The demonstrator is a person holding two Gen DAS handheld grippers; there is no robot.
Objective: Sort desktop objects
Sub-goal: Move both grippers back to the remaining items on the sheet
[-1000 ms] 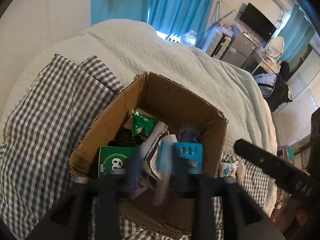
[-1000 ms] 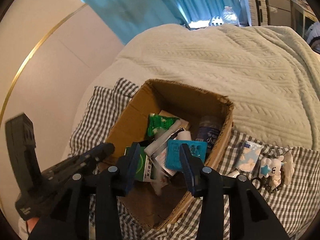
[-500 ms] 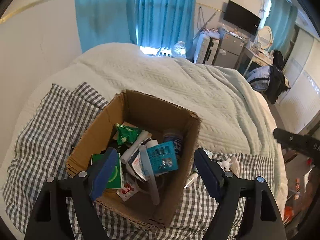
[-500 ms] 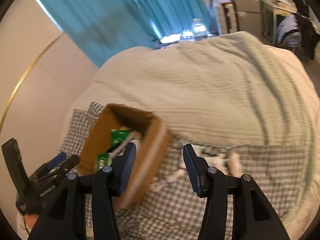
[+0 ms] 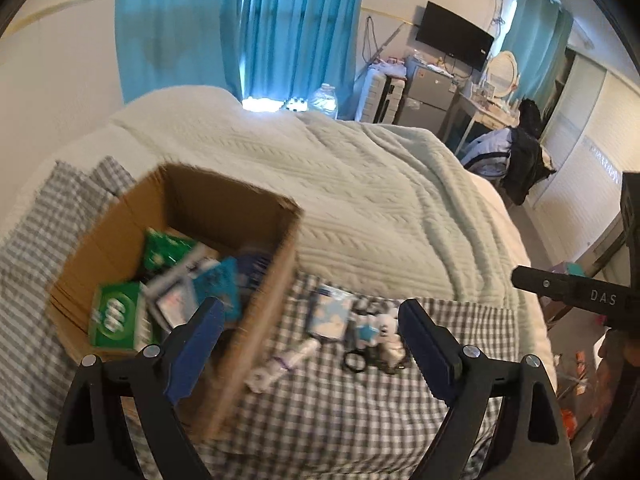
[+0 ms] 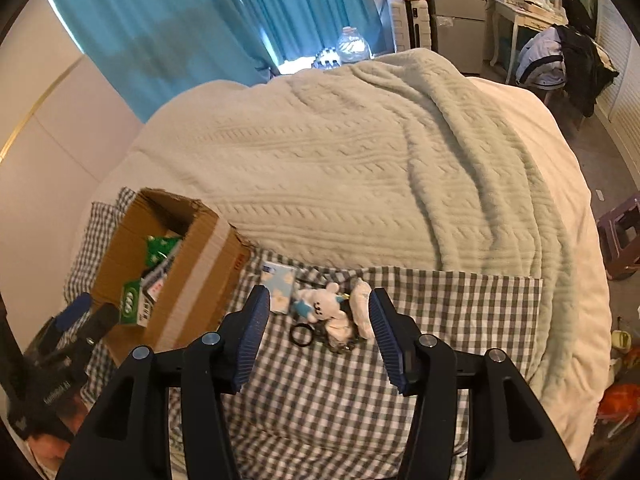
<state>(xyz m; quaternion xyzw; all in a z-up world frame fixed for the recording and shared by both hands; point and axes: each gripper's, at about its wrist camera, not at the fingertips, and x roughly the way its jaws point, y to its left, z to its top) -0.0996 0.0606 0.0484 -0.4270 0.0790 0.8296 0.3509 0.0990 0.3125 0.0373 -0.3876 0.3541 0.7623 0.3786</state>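
A cardboard box (image 5: 264,320) (image 6: 200,268) holding several packets stands on a checked cloth (image 6: 440,312) on the bed. Right of it lie a blue-and-white tissue pack (image 6: 278,286) (image 5: 330,314), a white plush keychain (image 6: 332,306) (image 5: 380,332), a black ring (image 6: 302,336) and a small white tube (image 5: 280,364). My left gripper (image 5: 310,350) is open and empty, above the box's right wall and these items. My right gripper (image 6: 316,334) is open and empty, with the plush keychain between its fingers in view, held above it.
A pale knitted blanket (image 6: 360,160) covers the bed beyond the cloth. Blue curtains (image 6: 200,20), a fridge (image 6: 460,28), a desk and a chair with clothes (image 6: 568,52) stand behind. A purple stool (image 6: 620,236) is by the bed's right side.
Both grippers have swung right, from over the box to over the loose items on the cloth. The left gripper, shut one second ago, has opened; an object it held lies in the box.
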